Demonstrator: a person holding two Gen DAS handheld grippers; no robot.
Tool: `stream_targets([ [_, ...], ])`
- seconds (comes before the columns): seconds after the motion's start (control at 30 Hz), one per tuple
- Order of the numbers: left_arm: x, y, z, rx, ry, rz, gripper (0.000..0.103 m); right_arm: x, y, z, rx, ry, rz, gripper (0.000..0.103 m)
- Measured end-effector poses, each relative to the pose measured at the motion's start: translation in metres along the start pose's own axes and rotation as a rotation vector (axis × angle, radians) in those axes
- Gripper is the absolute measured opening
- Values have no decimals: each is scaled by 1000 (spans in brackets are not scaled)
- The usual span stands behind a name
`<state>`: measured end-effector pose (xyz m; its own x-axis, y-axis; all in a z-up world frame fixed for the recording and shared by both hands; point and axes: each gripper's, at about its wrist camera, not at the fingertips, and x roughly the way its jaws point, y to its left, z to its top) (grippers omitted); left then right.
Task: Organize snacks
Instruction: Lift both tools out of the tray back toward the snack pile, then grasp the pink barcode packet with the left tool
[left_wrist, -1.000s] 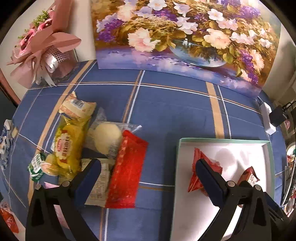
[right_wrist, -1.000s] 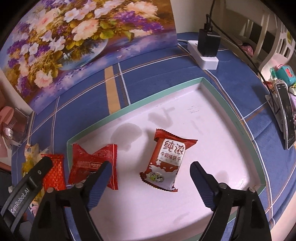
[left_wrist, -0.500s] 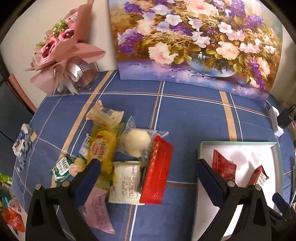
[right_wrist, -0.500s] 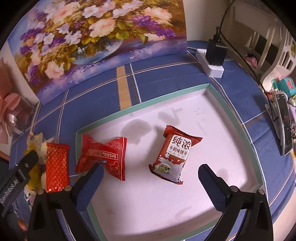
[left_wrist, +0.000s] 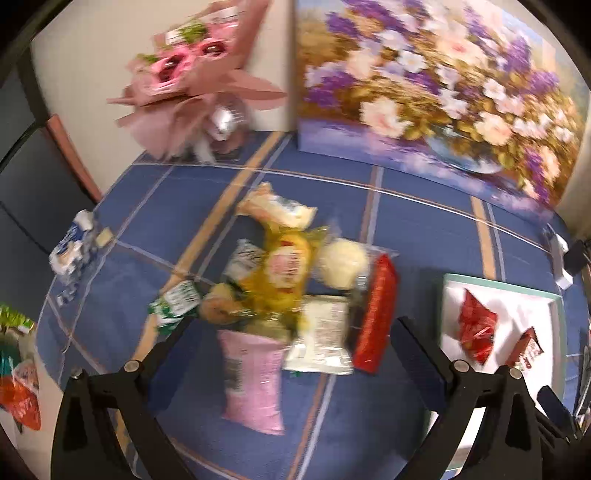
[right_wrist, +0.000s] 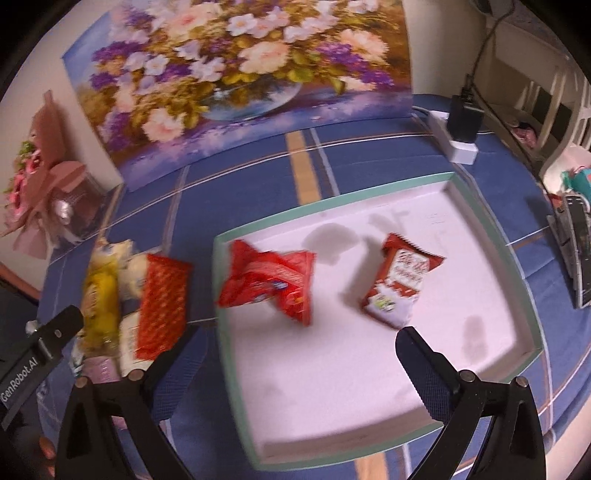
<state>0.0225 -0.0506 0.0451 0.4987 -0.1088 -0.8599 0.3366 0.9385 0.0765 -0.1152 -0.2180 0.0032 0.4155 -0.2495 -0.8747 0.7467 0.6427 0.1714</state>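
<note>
Two packets already lie in the tray (right_wrist: 491, 236): a crumpled red bag (right_wrist: 269, 284) near its left wall and a red-and-white biscuit pack (right_wrist: 399, 284) further right, well apart from each other, which leaves the white floor between and in front of them free for more. My right gripper (right_wrist: 291, 354) hangs above the tray's near left corner with its jaws spread as wide as they go and nothing between them, so I read it as released. My left gripper (left_wrist: 291, 347) is likewise spread and empty, poised over the heap that is not yet sorted. That heap sits on the blue checked cloth (left_wrist: 424, 229), just left of the tray: a long red pack (left_wrist: 375, 314) on its tray side, a white pack (left_wrist: 325, 339) touching it, a pink bag (left_wrist: 253, 384) nearest me, a yellow bag (left_wrist: 284, 273) and a pale round bun (left_wrist: 343, 262) behind. I judge the red pack the easiest next pick, since it lies at the heap's edge closest to the tray. Both views are smeared, so labels stay unreadable.
</note>
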Motion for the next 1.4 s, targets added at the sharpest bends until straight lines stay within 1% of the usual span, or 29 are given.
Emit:
stream_targets([
  [0.07,1,17,1,-32,19,9,102,-5,9,-4,-11,-5,15,103],
  [0.13,4,33,0,-76,41,-5,102,-8,17,-7,-22,-6,33,103],
  [0.3,14,75,-3,-178,83,-1,102,-11,51,-18,-94,7,79,103],
  [0.43,26,99,-9,-240,129,6,102,-3,77,-28,-143,46,90,103],
  [0.53,36,110,-14,-274,165,-11,102,5,94,-36,-183,73,92,103],
  [0.67,49,113,-21,-288,208,-27,102,17,113,-47,-223,126,106,103],
  [0.8,58,112,-26,-303,237,-56,102,30,126,-56,-268,159,80,103],
  [0.97,68,105,-28,-312,255,-107,102,42,124,-57,-275,177,62,103],
  [1.07,74,97,-29,-296,281,-139,102,46,117,-54,-247,182,76,102],
  [1.2,81,86,-29,-248,299,-122,102,48,112,-48,-226,182,77,99],
  [1.33,92,78,-33,-233,341,-118,101,50,107,-46,-217,186,71,99],
  [1.37,93,77,-33,-232,345,-123,100,50,106,-45,-215,186,71,99],
  [1.4,94,76,-33,-228,346,-125,96,50,105,-45,-215,185,71,99],
])
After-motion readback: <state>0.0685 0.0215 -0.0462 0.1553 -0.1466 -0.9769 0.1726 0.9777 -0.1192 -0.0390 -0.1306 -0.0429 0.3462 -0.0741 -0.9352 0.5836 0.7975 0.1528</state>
